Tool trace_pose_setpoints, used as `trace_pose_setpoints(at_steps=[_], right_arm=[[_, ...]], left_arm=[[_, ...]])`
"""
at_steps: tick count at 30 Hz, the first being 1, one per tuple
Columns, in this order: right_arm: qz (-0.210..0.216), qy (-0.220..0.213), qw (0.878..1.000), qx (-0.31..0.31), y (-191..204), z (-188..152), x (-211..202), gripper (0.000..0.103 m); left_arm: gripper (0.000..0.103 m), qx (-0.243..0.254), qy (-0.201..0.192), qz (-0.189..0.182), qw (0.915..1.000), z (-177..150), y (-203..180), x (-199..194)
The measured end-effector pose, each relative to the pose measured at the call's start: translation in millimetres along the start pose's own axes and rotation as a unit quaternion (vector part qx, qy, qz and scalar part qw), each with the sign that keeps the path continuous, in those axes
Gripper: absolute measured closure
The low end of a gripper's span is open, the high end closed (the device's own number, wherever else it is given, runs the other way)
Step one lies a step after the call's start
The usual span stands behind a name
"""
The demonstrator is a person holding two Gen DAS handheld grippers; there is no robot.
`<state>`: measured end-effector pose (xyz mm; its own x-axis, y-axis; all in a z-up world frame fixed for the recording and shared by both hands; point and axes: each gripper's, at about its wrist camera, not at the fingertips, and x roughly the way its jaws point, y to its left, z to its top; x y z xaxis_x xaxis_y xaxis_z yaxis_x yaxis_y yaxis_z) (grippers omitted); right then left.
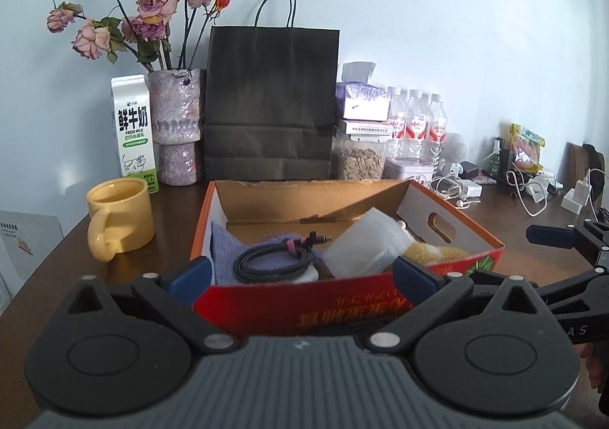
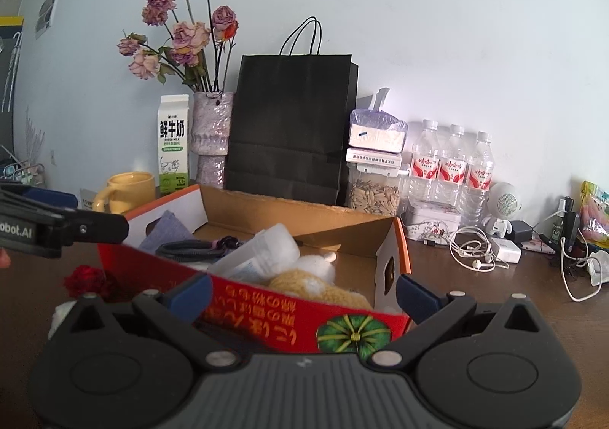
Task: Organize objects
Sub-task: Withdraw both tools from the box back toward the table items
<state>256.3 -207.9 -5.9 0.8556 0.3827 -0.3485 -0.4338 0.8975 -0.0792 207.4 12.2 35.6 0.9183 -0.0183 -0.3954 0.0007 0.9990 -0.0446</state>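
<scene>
Both grippers, left (image 1: 302,275) and right (image 2: 304,294), gape wide and empty at the near wall of the box (image 1: 354,299), which sits at 12 o'clock holding a cable (image 1: 276,257), cloth (image 1: 228,250) and bottle (image 2: 262,254).

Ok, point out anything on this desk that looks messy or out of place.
The white earphones and charger cables lie tangled loose on the table, right of the cardboard box. A red dried flower lies loose left of it.

Each black plastic two-finger tool, left (image 1: 302,273) and right (image 2: 303,294), is fitted with blue pads (image 1: 190,274), silver pivot screws (image 1: 219,341), round black discs and a ribbed grey body (image 2: 304,387).
</scene>
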Motion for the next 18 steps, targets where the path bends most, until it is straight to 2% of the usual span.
trace_pose_setpoints(at_steps=[12, 18], right_arm=[[0.005, 0.031, 1.0, -0.002, 12, -30, -38, 0.0], [0.009, 0.046, 0.999, 0.001, 15, -43, -49, 0.0]], left_arm=[[0.0, 0.008, 0.037, 0.006, 0.9993, -32, 3, -32], [0.0, 0.012, 0.068, 0.012, 0.9975, -54, 4, -41]])
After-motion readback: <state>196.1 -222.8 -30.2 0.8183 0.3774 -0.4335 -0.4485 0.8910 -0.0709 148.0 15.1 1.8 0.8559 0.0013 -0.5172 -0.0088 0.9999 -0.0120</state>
